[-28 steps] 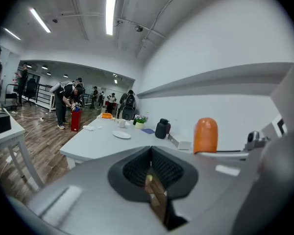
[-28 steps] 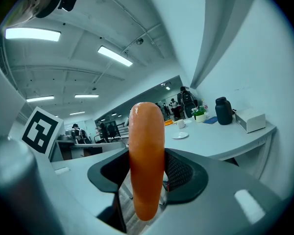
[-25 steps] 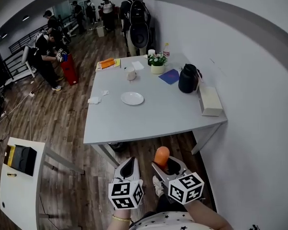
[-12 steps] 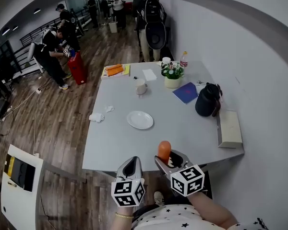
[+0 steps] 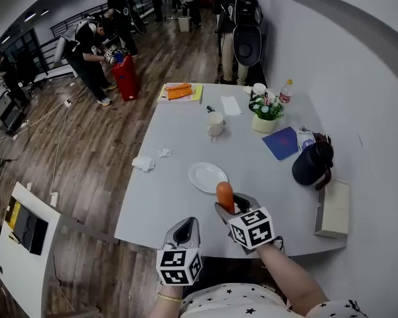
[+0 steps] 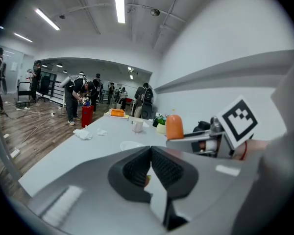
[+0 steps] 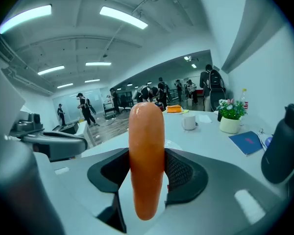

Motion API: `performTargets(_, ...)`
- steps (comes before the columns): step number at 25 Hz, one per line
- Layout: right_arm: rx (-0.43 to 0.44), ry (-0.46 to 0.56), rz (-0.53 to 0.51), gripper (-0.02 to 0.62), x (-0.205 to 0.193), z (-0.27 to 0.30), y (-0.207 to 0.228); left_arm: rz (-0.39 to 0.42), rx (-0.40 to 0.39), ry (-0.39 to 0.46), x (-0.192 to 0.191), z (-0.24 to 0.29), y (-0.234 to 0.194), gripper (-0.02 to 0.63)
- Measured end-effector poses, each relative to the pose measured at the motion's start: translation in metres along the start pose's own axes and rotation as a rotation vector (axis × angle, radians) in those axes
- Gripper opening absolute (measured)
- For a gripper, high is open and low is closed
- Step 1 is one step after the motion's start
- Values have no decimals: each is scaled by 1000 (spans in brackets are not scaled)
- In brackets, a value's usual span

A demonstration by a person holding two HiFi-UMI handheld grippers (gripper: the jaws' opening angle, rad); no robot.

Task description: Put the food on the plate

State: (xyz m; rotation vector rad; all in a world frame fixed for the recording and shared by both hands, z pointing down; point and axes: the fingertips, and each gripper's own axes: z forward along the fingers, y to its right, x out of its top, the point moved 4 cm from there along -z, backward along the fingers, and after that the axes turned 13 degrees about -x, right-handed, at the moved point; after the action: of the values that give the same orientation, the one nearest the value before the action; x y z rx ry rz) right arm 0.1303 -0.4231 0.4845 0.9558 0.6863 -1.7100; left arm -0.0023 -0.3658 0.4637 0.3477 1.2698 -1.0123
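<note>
My right gripper is shut on an orange sausage, held upright between its pads; in the head view the sausage hangs over the near part of the grey table, just short of the white plate. The plate is empty and lies toward the table's front middle. My left gripper stays below the table's front edge, jaws shut with nothing between them. From the left gripper view the sausage and the right gripper show to the right.
On the table stand a white mug, a potted plant, a blue booklet, a black kettle, a white box and crumpled tissues. Several people stand on the wooden floor beyond. A wall runs along the right.
The view has closed in on the table. My right gripper with the sausage now hangs over the table's front edge near the plate; before it was below and short of the table.
</note>
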Motion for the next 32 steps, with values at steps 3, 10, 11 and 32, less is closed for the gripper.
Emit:
performTargets(3, 8, -97, -88, 218, 9, 44, 13, -11, 2, 2, 3, 15, -15, 8)
performTargets(10, 38, -374, -374, 218, 10, 154, 21, -64, 4, -19, 1, 49, -53, 8)
performTargets(11, 40, -408, -427, 218, 9, 167, 21, -66, 9, -19, 3, 53, -57, 8)
performTargets(32, 115, -591, -517, 228, -13, 238, 8, -65, 7, -68, 3, 74, -58, 8)
